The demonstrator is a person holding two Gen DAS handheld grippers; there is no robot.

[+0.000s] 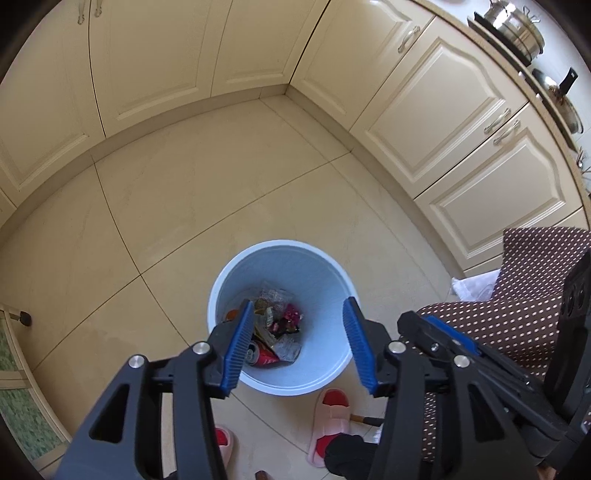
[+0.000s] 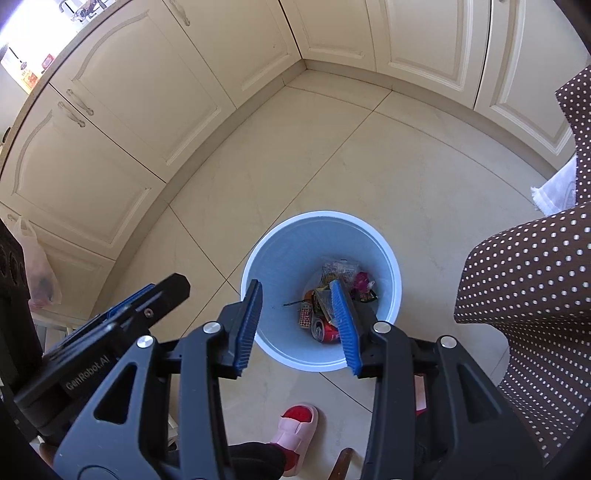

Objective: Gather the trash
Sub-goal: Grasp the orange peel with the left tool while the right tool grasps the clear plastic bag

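Observation:
A pale blue trash bin (image 1: 295,254) stands on the tiled floor, also in the right wrist view (image 2: 280,254). Inside lie wrappers (image 1: 275,299), a red drink can (image 1: 264,356) and other scraps; the can (image 2: 327,330) and wrappers (image 2: 338,271) also show in the right wrist view. My left gripper (image 1: 299,343) is open and empty, held above the bin. My right gripper (image 2: 299,323) is open and empty, also above the bin. The right gripper's body (image 1: 461,347) shows beside the left one.
Cream cabinets (image 1: 436,110) line the far walls and meet in a corner. A brown polka-dot cloth (image 2: 528,295) hangs at the right. Pink and red slippers (image 1: 330,424) on the person's feet are just before the bin. Pots (image 1: 517,26) stand on the counter.

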